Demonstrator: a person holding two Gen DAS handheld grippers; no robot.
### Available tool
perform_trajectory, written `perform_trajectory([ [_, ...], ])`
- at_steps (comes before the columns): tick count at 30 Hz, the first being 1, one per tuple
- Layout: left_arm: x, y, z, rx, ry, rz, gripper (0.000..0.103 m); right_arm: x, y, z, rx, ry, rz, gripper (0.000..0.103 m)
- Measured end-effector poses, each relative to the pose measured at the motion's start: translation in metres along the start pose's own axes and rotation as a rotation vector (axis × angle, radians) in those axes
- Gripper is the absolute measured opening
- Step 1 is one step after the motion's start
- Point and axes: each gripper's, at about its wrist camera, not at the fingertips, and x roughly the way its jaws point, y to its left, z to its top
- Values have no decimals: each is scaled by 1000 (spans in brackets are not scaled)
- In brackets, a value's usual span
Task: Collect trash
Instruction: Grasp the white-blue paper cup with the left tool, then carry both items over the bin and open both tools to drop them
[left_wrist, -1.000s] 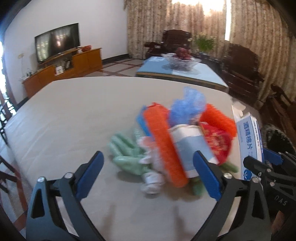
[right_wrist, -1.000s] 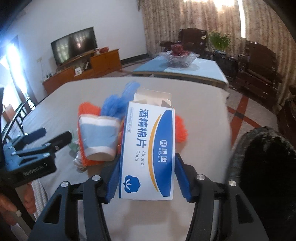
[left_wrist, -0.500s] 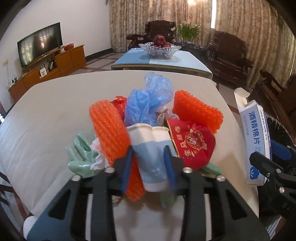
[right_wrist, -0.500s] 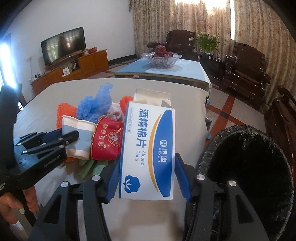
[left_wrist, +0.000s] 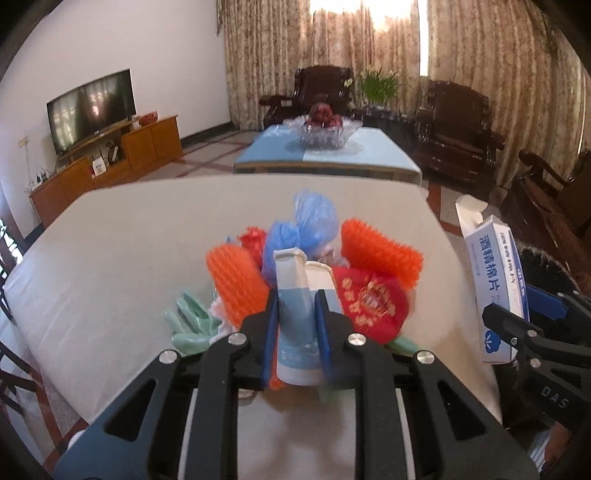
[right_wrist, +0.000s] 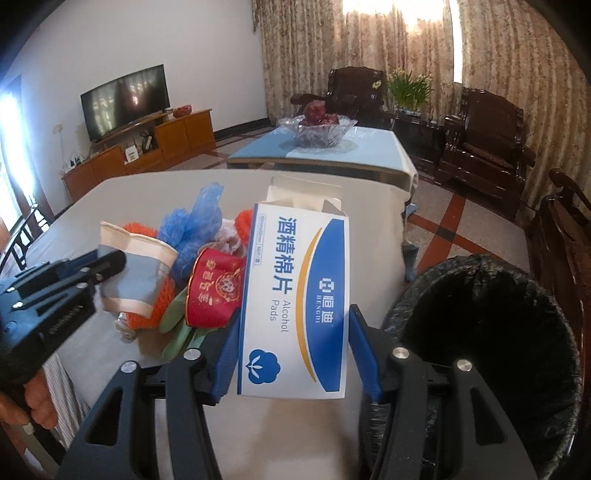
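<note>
Left tongs (left_wrist: 295, 317) now squeeze one paper cup (left_wrist: 297, 317); right tongs (right_wrist: 293, 350) hold one box (right_wrist: 295, 306).

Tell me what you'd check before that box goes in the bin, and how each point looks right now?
1. Right gripper clamped on the alcohol pads box: ok.
2. Box held over the black bin: not ok, bin sits off to its right.
3. Bin mouth open and bag-lined: ok.
4. Left gripper shut on the paper cup: ok, cup squashed.
5. Box top flap closed: not ok, open.
6. Box empty: cannot tell.
</note>
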Motion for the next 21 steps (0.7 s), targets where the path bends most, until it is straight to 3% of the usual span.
perform_trajectory([
  [8, -27, -40, 21, 49, -85, -89, 18, -43, -34, 7, 70, -71, -81, 55],
  [14, -34, -94, 29, 94, -138, -203, 18, -71, -78, 4, 142, -121, -174, 55],
  [21, -21, -165, 32, 139, -127, -341, 18, -89, -129, -11, 210, -116, -294, 55],
])
